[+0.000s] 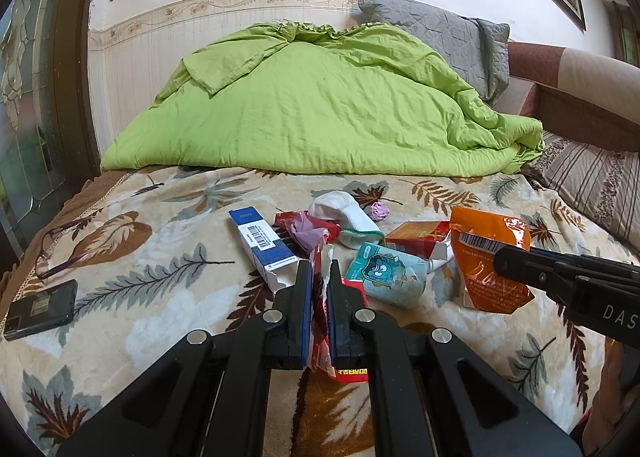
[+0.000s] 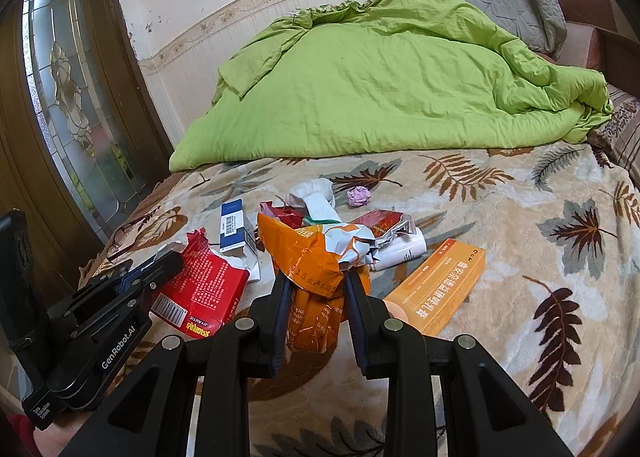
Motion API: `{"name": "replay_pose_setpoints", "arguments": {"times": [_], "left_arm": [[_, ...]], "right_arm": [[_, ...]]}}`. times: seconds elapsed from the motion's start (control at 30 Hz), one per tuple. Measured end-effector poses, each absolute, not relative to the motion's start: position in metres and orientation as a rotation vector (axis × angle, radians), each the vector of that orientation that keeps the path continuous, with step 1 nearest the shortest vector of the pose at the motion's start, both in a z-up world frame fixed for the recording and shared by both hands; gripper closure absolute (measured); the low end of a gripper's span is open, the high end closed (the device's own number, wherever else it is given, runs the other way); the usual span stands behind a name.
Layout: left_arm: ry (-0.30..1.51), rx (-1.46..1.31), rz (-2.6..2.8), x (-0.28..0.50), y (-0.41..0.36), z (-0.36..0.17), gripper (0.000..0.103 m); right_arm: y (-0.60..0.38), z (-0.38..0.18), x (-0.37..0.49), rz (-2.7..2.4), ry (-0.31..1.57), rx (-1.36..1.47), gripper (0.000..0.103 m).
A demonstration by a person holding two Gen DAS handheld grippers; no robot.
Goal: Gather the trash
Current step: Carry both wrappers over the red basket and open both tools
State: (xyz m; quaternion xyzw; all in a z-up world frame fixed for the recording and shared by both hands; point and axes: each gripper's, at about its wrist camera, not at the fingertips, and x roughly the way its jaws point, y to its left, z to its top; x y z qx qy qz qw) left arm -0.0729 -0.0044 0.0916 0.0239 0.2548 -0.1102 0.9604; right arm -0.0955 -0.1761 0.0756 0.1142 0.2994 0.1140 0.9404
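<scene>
The left gripper (image 1: 320,285) was clamped on a torn red packet (image 1: 322,321), its two fingers pressed close against the wrapper's thin edge; the right wrist view showed the same red packet (image 2: 204,289) held just above the bed near its front edge. The right gripper (image 2: 318,289) gripped an orange snack bag (image 2: 312,257), the fingers closed on the bag's crumpled lower part while its top bulged up between them. From the left wrist view that orange snack bag (image 1: 490,257) stood upright at the tip of the right gripper (image 1: 500,259).

The rest of the litter lay in a loose heap on the leaf-patterned blanket (image 1: 160,297), toward the middle of the bed: a blue and white carton (image 1: 262,245), a white sock (image 1: 344,217), a small purple paper ball (image 1: 379,211), a pale blue pouch with a cartoon face (image 1: 386,275) and a red box (image 1: 420,241) beside it. An orange medicine box (image 2: 438,289) lay just right of the right gripper, with a white tube (image 2: 400,251) behind it, possibly resting under a foil wrapper.

A green duvet (image 1: 320,105) was bunched along the far edge of the bed. A black phone (image 1: 40,309) and a pair of glasses (image 1: 60,245) lay near the bed's left edge.
</scene>
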Motion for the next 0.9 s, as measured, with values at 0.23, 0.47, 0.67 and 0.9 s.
{"name": "replay_pose_setpoints", "arguments": {"times": [0.23, 0.47, 0.67, 0.9], "left_arm": [[0.516, 0.049, -0.224, -0.073, -0.005, 0.092, 0.097], [0.516, 0.049, -0.223, -0.074, -0.006, 0.092, 0.097], [0.512, 0.042, -0.231, -0.076, -0.006, 0.095, 0.097], [0.492, 0.0, -0.308, -0.097, -0.013, 0.109, 0.097]], "right_arm": [[-0.176, 0.076, -0.095, 0.235, 0.613, 0.234, 0.074], [-0.174, 0.076, -0.096, 0.239, 0.614, 0.235, 0.074], [-0.175, 0.076, -0.097, 0.238, 0.615, 0.245, 0.074], [-0.195, 0.088, -0.123, 0.224, 0.578, 0.347, 0.074]]}}
